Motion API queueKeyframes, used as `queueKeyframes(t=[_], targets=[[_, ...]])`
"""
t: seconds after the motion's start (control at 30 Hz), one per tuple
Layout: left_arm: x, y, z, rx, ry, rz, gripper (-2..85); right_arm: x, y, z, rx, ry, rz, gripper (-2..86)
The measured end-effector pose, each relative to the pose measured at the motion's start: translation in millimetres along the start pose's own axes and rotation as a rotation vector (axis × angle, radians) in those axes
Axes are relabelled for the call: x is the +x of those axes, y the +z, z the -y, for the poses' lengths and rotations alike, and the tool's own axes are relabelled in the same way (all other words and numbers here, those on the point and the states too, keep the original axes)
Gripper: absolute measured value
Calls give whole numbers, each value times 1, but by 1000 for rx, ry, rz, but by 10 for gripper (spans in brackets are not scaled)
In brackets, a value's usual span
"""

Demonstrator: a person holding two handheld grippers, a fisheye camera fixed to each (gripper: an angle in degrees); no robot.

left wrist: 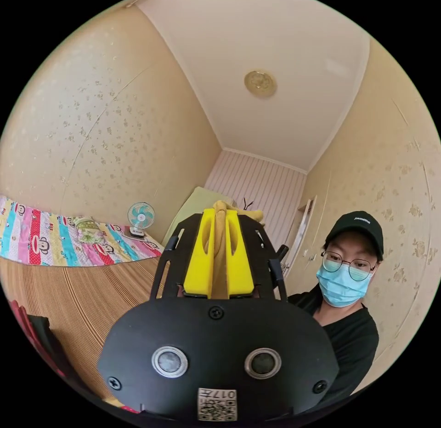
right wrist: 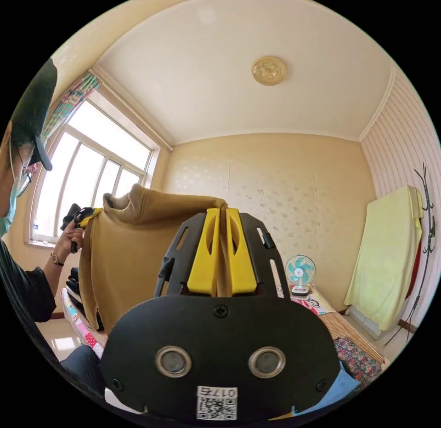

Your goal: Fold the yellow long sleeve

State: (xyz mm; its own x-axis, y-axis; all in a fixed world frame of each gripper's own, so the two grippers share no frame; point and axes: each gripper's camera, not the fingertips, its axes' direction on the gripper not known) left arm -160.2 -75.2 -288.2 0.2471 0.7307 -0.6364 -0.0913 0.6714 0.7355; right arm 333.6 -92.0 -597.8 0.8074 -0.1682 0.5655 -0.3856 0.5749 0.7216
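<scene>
Yellow long sleeve (right wrist: 133,244): mustard-coloured garment, held up in the air and stretched between the two grippers. Right gripper (right wrist: 221,255): yellow jaws drawn nearly together with a fold of the garment's upper edge pinched between them; the cloth runs from the jaws away to the far side, its collar (right wrist: 120,199) standing up along the top edge and the body hanging down below the level of the jaws. Left gripper (left wrist: 220,253): yellow jaws likewise narrow, clamped on a strip of the same fabric that rises between them and bunches just beyond the tips. In the right gripper view the left gripper (right wrist: 89,213) appears at the garment's far corner, gripped by a person's hand (right wrist: 72,235) with a wristwatch; beyond that corner, a window (right wrist: 87,170) with a patterned curtain. Ahead of the right gripper's jaws: a small desk fan (right wrist: 299,274) on a bed, a pale yellow towel (right wrist: 388,258) hanging at the wall, a coat stand (right wrist: 425,216), a round ceiling fitting (right wrist: 269,70). The left gripper view gives instead the person (left wrist: 344,285) beside the gripper, in black cap, glasses and blue mask; a striped mat (left wrist: 78,299) below the jaws, a bright cartoon-print sheet (left wrist: 50,239) with the fan (left wrist: 140,218) on it, and a papered wall.
</scene>
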Motion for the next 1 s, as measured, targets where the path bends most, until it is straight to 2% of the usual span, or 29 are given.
queueKeyframes(t=[0.07,0.13,0.23,0.27,0.3,0.37,0.43,0.53,0.6,0.63,0.7,0.73,0.8,0.87,0.93,1.0], targets=[[-48,16,5,-12,-88,20,39,5,45,-11,-100,-13,-16,29],[-112,34,3,-44,-207,80,40,17,133,-38,-360,19,-7,30],[-243,70,-20,-160,-388,284,44,32,262,-103,-687,47,0,32],[-292,77,-40,-180,-480,377,48,35,286,-121,-733,69,-11,33],[-333,76,-68,-156,-634,457,55,40,330,-159,-837,124,-4,35],[-360,68,-110,-32,-755,447,62,34,365,-210,-987,131,5,30],[-361,72,-140,-4,-713,403,58,7,355,-254,-1021,56,48,27],[-348,107,-191,-269,-660,473,57,-29,319,-319,-1116,-14,186,27],[-326,147,-242,-520,-599,466,62,-41,299,-366,-1241,82,278,27],[-320,157,-255,-584,-587,464,62,-48,283,-396,-1319,167,373,27],[-297,188,-308,-836,-555,537,57,-53,253,-439,-1413,277,428,28],[-292,193,-320,-890,-545,571,49,-48,226,-446,-1332,344,432,28],[-261,182,-329,-818,-461,642,24,-30,198,-441,-1292,466,450,28],[-255,174,-327,-837,-492,640,19,-3,183,-431,-1320,610,438,34],[-254,159,-322,-808,-543,630,19,37,153,-401,-1161,687,257,54],[-256,139,-316,-728,-632,607,22,57,147,-389,-1147,642,124,68]])
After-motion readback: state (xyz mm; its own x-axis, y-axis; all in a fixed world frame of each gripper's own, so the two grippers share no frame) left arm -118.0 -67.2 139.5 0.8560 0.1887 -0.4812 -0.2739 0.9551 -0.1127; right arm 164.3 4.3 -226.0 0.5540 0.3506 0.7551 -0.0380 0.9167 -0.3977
